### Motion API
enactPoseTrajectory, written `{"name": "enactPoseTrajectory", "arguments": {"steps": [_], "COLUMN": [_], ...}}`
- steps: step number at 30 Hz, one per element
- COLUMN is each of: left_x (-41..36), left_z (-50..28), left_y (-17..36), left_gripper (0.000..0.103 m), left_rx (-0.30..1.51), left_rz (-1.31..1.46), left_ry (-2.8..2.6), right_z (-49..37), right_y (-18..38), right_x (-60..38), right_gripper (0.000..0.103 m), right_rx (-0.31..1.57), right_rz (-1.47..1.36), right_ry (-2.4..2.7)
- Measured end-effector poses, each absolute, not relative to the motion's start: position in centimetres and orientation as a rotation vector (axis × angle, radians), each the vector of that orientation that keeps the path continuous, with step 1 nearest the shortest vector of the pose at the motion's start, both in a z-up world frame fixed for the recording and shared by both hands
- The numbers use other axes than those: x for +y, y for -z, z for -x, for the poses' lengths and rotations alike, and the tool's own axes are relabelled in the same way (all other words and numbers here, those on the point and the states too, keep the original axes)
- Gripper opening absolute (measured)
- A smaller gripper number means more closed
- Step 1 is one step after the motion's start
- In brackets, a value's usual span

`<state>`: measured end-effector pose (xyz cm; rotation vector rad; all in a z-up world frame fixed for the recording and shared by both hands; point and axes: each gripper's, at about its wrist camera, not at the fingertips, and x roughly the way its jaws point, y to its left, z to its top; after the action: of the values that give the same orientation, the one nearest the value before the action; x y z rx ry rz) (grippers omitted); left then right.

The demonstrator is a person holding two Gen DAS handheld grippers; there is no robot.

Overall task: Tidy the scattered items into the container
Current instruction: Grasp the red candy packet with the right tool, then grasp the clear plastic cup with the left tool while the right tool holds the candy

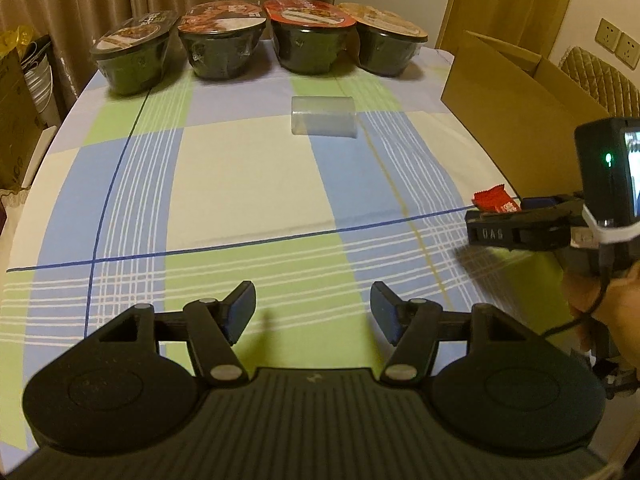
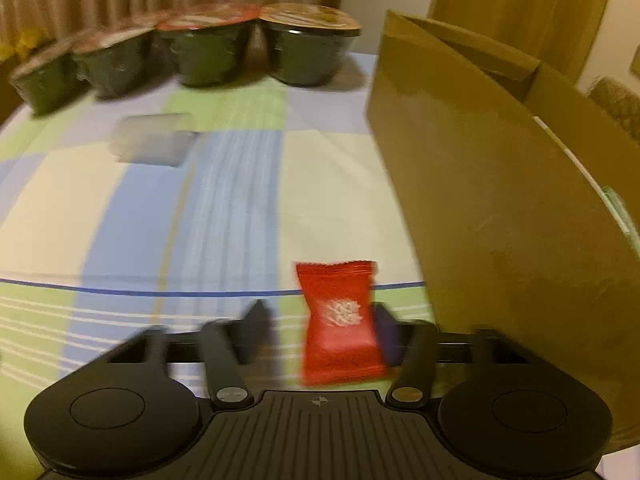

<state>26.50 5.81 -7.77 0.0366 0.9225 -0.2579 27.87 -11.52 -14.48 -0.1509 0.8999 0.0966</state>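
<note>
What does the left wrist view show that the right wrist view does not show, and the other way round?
Only the left wrist view shows the open left gripper with nothing between its fingers, and the right gripper from outside, with the hand holding it.

Only the right wrist view shows the red packet's printed face between that gripper's fingers; blur hides whether they press it.

Both show the four noodle bowls, the clear plastic box, the cardboard box and the checked tablecloth.
</note>
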Motion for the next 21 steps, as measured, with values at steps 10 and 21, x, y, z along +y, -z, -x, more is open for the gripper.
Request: {"name": "enactPoseTrajectory", "arguments": {"steps": [10, 21], "left_x": [5.8, 4.8], "left_z": [-26.8, -29.5], "left_y": [8.2, 8.5], "left_gripper": [0.059, 0.059], "left_rx": [0.933, 0.92], "left_rz": [-0.056, -0.16], "left_ry": [0.253, 0.331], "right_z": [-25.4, -27.2], "right_y": [14.3, 13.9], "right_x": [-10.0, -9.8], "right_gripper": [0.041, 0.038], "right_rx": [0.909, 0.884], "right_rz": [0.104, 0.132], "right_ry": [-0.271, -0.307]}}
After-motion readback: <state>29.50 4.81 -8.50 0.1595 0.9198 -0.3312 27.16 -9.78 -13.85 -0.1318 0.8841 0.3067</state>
